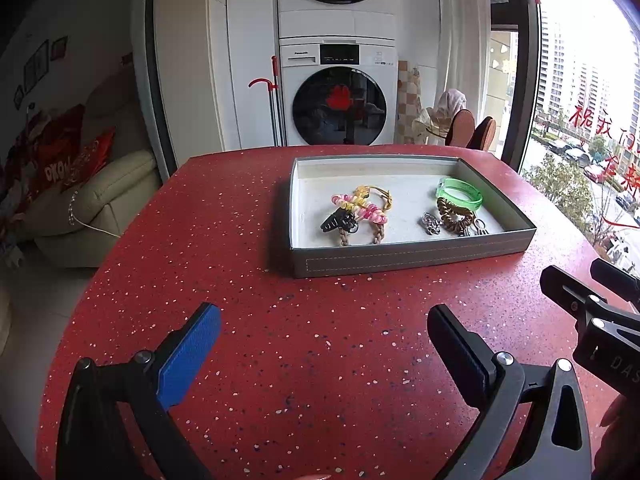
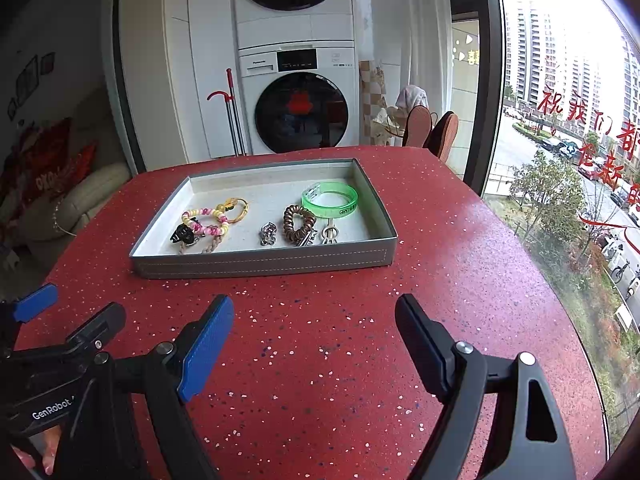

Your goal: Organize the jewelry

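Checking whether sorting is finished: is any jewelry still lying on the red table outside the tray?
No, the green bracelet, brown hair tie and the other pieces all lie inside the gray tray.

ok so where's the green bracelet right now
The green bracelet lies in the grey tray's far right corner in both views, just behind the brown spiral hair tie.

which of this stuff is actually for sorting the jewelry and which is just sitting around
For the job:
grey tray
green bangle
brown coil hair tie
pink and yellow bead bracelet
black hair clip
small silver charm
silver clip
left gripper and right gripper, both open and empty

Just lying about:
washing machine
red mop handle
sofa
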Available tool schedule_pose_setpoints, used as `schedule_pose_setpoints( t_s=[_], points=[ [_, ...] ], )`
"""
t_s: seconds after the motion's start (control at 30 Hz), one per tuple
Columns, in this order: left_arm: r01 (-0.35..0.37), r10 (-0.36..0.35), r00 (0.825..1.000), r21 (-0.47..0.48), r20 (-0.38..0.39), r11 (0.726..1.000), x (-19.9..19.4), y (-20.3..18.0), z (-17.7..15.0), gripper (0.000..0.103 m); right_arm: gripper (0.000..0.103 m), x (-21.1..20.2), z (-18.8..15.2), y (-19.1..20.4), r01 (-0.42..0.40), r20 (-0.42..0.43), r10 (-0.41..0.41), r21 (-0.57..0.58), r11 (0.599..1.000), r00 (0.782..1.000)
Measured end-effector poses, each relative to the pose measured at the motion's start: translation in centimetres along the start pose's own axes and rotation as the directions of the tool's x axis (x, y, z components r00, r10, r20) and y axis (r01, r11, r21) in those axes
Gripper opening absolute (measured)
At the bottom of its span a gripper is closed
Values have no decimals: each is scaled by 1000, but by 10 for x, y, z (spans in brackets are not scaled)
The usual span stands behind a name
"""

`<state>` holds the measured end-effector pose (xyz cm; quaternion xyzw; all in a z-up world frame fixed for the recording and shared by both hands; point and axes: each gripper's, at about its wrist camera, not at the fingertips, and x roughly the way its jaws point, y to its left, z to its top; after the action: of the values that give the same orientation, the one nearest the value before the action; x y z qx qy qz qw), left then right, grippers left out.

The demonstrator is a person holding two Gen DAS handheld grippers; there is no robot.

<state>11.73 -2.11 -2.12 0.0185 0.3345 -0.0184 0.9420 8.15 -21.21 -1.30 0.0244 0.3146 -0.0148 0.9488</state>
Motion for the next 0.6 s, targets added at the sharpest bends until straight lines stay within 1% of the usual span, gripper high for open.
schedule_pose_setpoints(
  t_s=[0.6],
  points=[
    [0, 0, 1000, 0, -4, 1000, 0, -1, -1, 103, 85, -3, 6, 4, -1, 3, 1, -3, 1000, 1000]
  ],
)
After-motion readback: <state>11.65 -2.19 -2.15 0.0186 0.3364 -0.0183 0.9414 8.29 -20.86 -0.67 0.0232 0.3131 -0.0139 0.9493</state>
